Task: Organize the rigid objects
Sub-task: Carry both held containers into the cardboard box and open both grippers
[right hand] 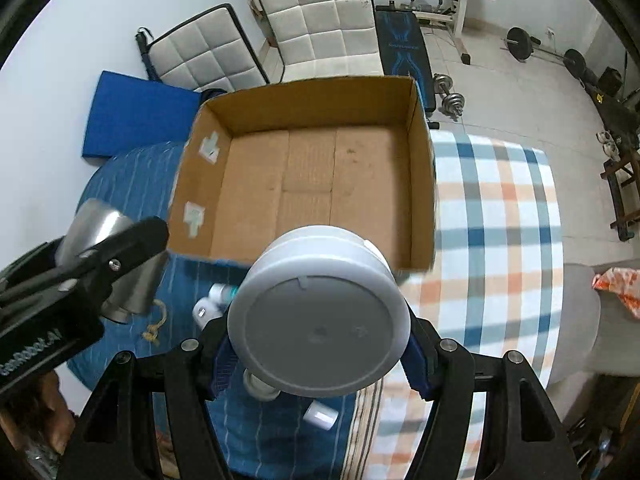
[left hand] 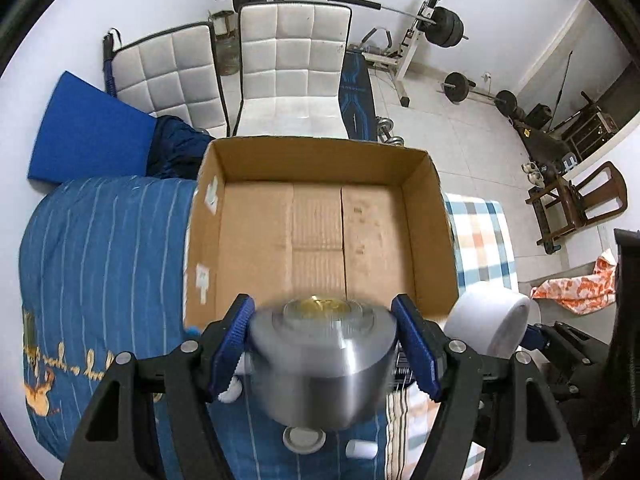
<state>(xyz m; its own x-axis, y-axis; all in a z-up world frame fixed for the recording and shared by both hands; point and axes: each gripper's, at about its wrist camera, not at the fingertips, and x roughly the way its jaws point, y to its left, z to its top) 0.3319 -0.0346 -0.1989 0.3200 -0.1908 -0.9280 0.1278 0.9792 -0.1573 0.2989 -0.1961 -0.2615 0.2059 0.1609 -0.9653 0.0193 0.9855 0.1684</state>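
Note:
My left gripper (left hand: 324, 344) is shut on a steel cup (left hand: 320, 364), held in the air just short of the near wall of an open cardboard box (left hand: 320, 216); something gold shows at the cup's top. My right gripper (right hand: 320, 336) is shut on a round white container (right hand: 320, 312), flat face toward the camera, also at the box's near edge. The box (right hand: 312, 184) holds nothing. Each view catches the other hand's load: the white container (left hand: 490, 320) at the right, the steel cup (right hand: 108, 256) at the left. Small white bottles (right hand: 320, 414) and a round lid (left hand: 303, 438) lie on the blue cloth below.
The box stands on a bed with a blue striped quilt (left hand: 100, 260) and a checked sheet (right hand: 496, 220). Behind it are two white padded chairs (left hand: 296, 64), a blue mat (left hand: 84, 128), and weight equipment (left hand: 444, 24) on a tiled floor. A wooden chair (left hand: 580, 204) stands at the right.

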